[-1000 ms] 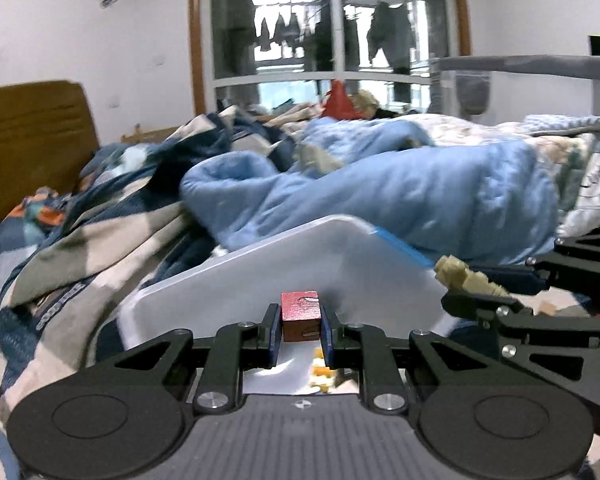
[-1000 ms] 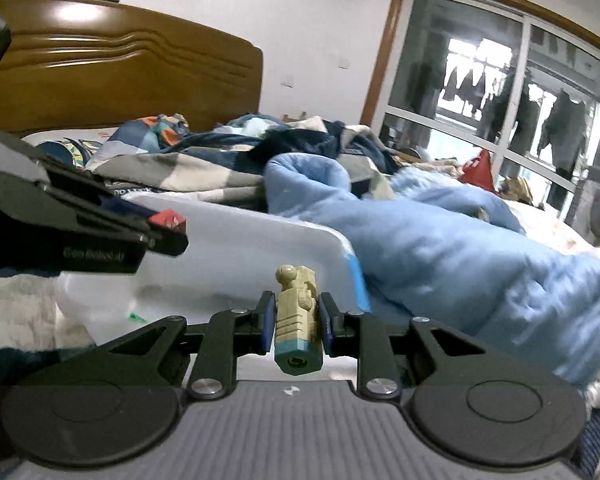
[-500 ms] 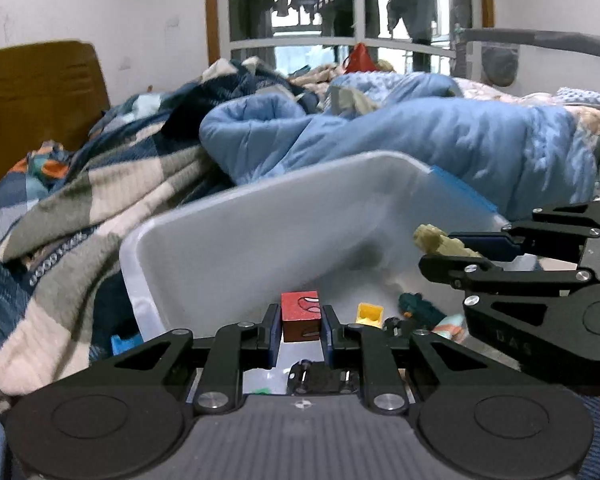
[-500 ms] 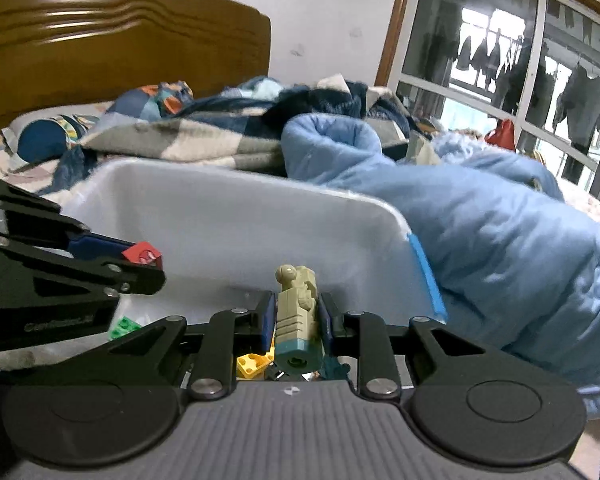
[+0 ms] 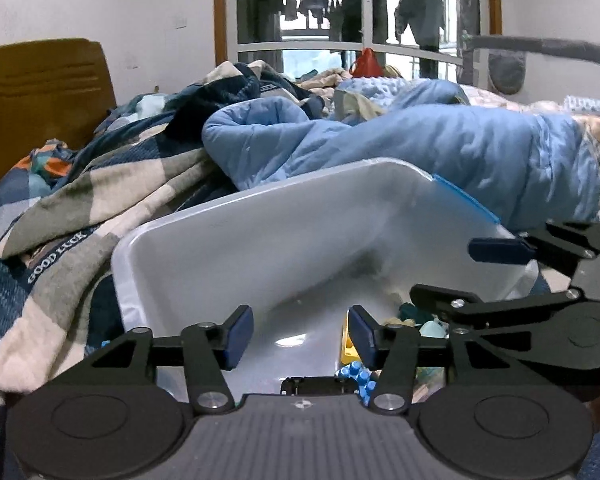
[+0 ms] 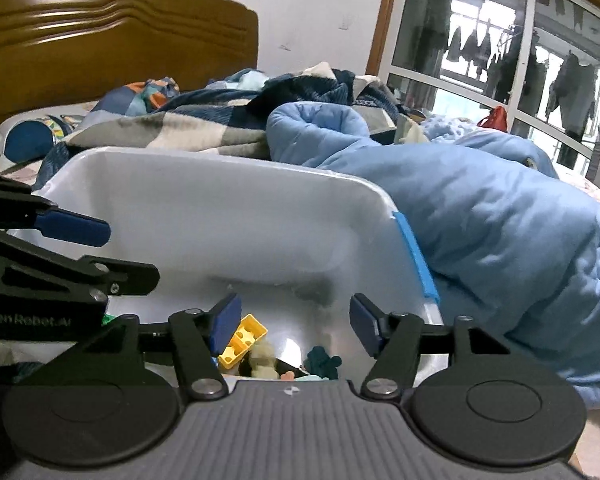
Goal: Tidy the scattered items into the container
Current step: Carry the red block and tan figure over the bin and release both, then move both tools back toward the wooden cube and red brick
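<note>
A white plastic bin (image 5: 260,240) with a blue clip sits on the bed; it also shows in the right wrist view (image 6: 220,208). My left gripper (image 5: 300,330) is open and empty over the bin's near side. My right gripper (image 6: 292,322) is open and empty over the bin too, and shows at the right of the left wrist view (image 5: 460,272). Inside the bin lie a yellow brick (image 6: 242,340), a beige figure (image 6: 262,360), a dark teal piece (image 6: 322,362) and a blue studded brick (image 5: 354,374). The red block is out of sight.
A rumpled light blue quilt (image 6: 480,220) lies behind and right of the bin. A plaid blanket (image 5: 80,208) is heaped to the left. A wooden headboard (image 6: 100,40) and a glass door (image 5: 340,20) stand beyond the bed.
Both grippers have opened over the bin. The red block has left my left gripper and the beige figure has left my right gripper; the figure now lies in the bin.
</note>
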